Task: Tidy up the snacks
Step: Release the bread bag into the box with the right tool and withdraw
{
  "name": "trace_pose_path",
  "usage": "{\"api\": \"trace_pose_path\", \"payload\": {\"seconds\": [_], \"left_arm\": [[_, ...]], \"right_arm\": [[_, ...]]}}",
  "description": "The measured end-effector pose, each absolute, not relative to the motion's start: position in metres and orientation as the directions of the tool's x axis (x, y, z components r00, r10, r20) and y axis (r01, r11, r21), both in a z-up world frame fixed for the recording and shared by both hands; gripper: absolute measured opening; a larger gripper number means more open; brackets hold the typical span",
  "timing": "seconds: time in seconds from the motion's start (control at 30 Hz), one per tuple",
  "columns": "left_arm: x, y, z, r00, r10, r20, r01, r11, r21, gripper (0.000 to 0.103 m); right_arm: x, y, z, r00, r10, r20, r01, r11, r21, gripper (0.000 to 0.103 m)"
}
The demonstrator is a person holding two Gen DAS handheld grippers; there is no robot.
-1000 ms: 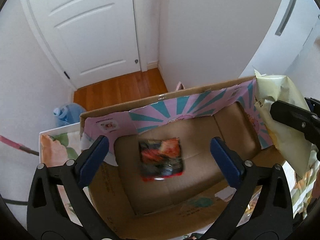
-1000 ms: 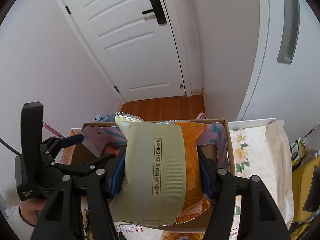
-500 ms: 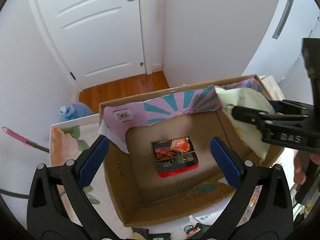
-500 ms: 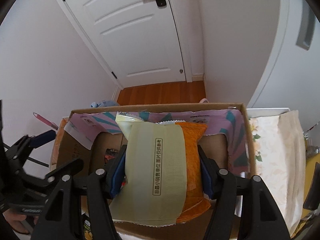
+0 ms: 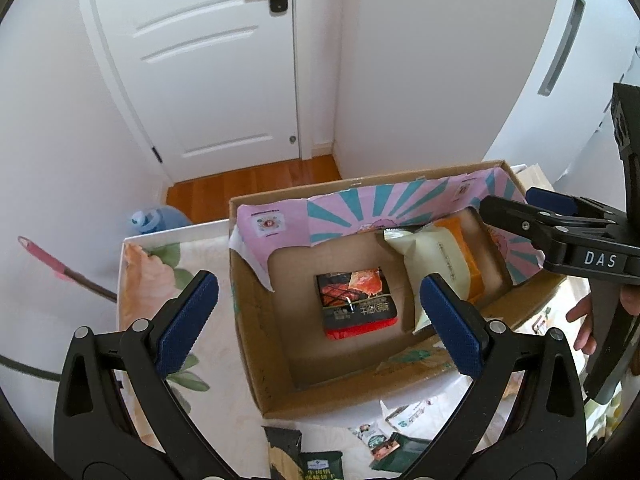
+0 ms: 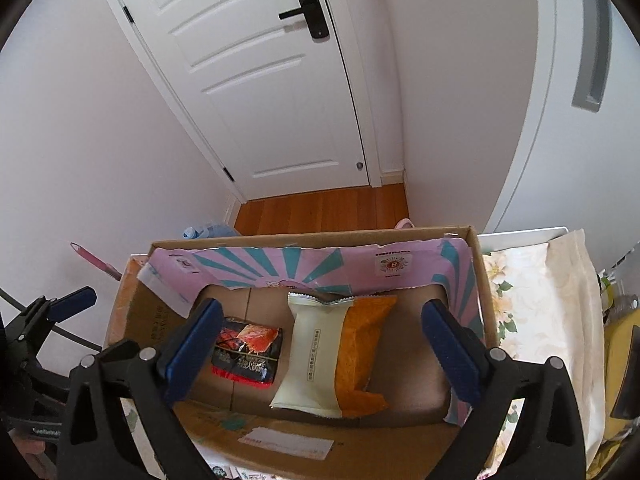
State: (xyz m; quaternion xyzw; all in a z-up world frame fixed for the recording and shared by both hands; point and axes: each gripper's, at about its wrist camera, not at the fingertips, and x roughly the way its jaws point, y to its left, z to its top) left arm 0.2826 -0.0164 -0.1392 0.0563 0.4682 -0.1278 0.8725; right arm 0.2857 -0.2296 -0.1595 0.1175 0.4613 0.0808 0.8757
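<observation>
An open cardboard box (image 5: 260, 344) (image 6: 132, 320) with a pink and teal lining stands on the table. Inside it lie a black and red snack pack (image 5: 356, 300) (image 6: 246, 348) and, to its right, a pale green and orange snack bag (image 5: 436, 260) (image 6: 332, 352). My left gripper (image 5: 320, 320) is open and empty above the box's left front. My right gripper (image 6: 320, 344) is open and empty above the pale bag; it shows at the right of the left wrist view (image 5: 560, 236).
The table has a floral cloth (image 5: 160, 264) (image 6: 532, 300). Several small dark snack packs (image 5: 320, 464) lie in front of the box. A white door (image 6: 260, 80), a wooden floor strip (image 6: 320, 208) and a blue water bottle (image 5: 156, 224) are beyond the table.
My right gripper has opened and let go of the pale green and orange bag, which now lies in the box. My left gripper has drawn back and up from the box.
</observation>
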Motion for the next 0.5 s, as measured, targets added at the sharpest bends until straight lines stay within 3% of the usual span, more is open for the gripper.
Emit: {"api": "trace_pose_path", "payload": {"seconds": [0.5], "left_arm": [[0.207,-0.018,-0.1,0.633,-0.141,-0.761,0.214,0.977,-0.004,0.1]], "right_arm": [[0.219,-0.236,-0.107,0.634,0.239,-0.736,-0.133,0.971,0.201,0.099]]}}
